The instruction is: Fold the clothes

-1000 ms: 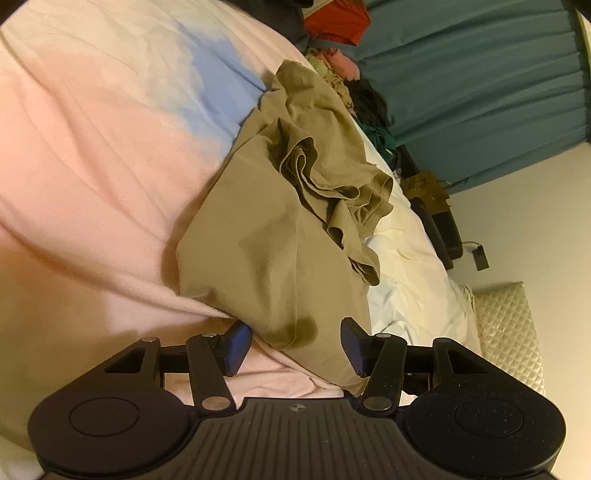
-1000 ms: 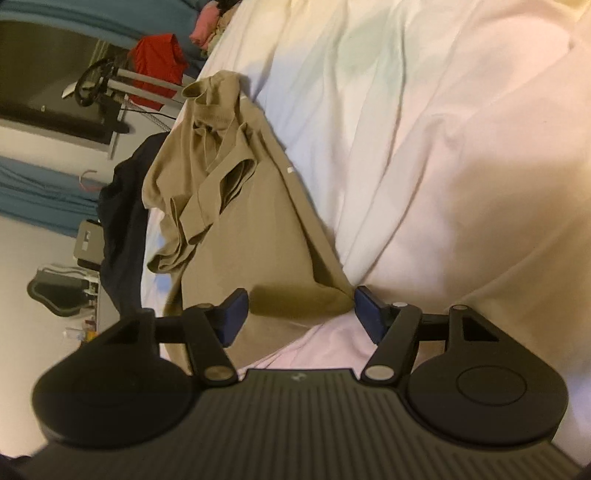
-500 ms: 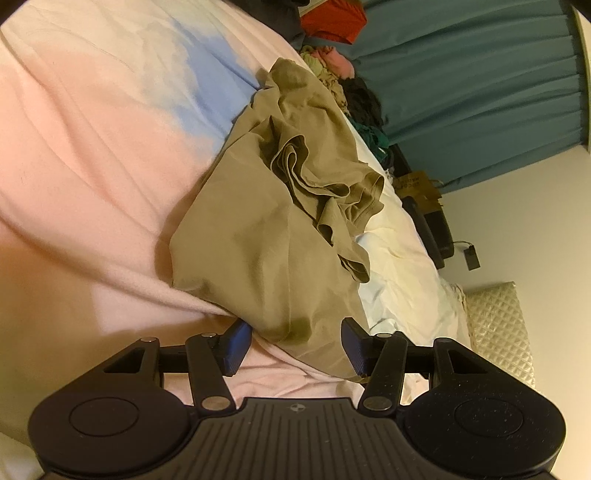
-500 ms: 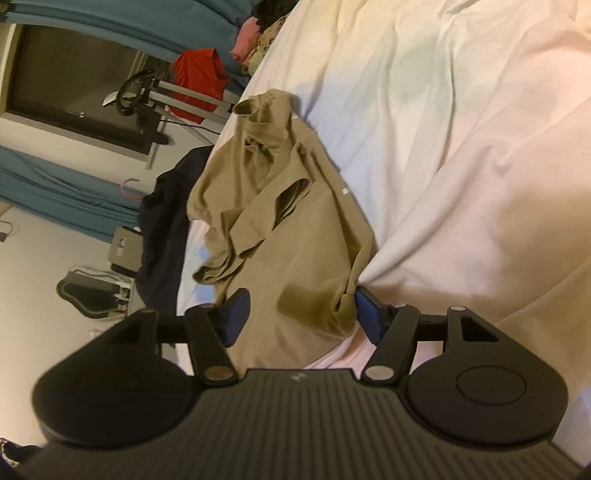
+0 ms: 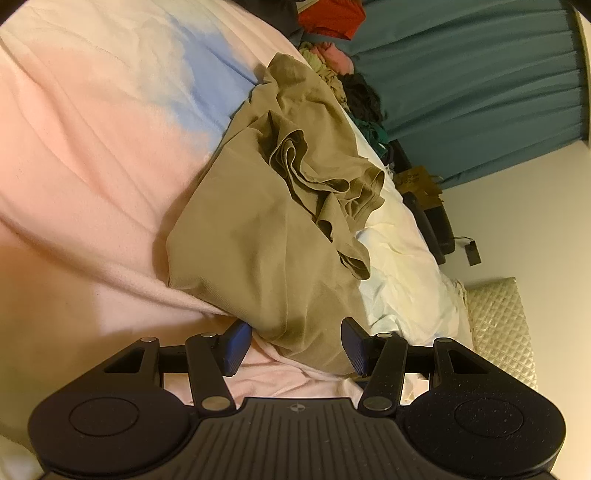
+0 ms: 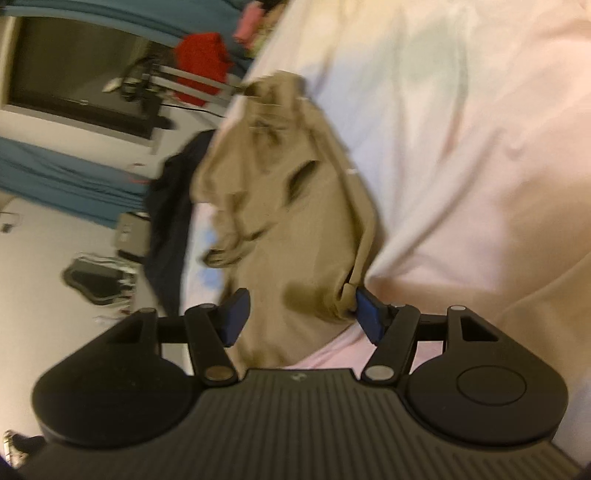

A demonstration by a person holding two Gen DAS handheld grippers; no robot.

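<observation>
- One bed with a pale pink and white rumpled cover [image 5: 92, 155] fills most of both views.
- One teal pleated curtain [image 5: 480, 92] hangs at the far right in the left wrist view.
- One crumpled khaki cotton shirt [image 5: 258, 240] lies on the bed; its near hem reaches down between the fingers of both hand-held grippers, and its bunched sleeves lie farther off.
- One heap of mixed clothes [image 5: 343, 74], pink, dark and green, sits at the far edge of the bed beyond the shirt; one red garment [image 5: 328, 18] lies farther still.
- One left hand-held gripper [image 5: 297, 343] stands partly open, the hem lying between its blue pads, neither pad pressing it.
- One right hand-held gripper [image 6: 297, 317] stands partly open; its right pad touches a bunched corner of the shirt, its left pad stands clear. This view is blurred.
</observation>
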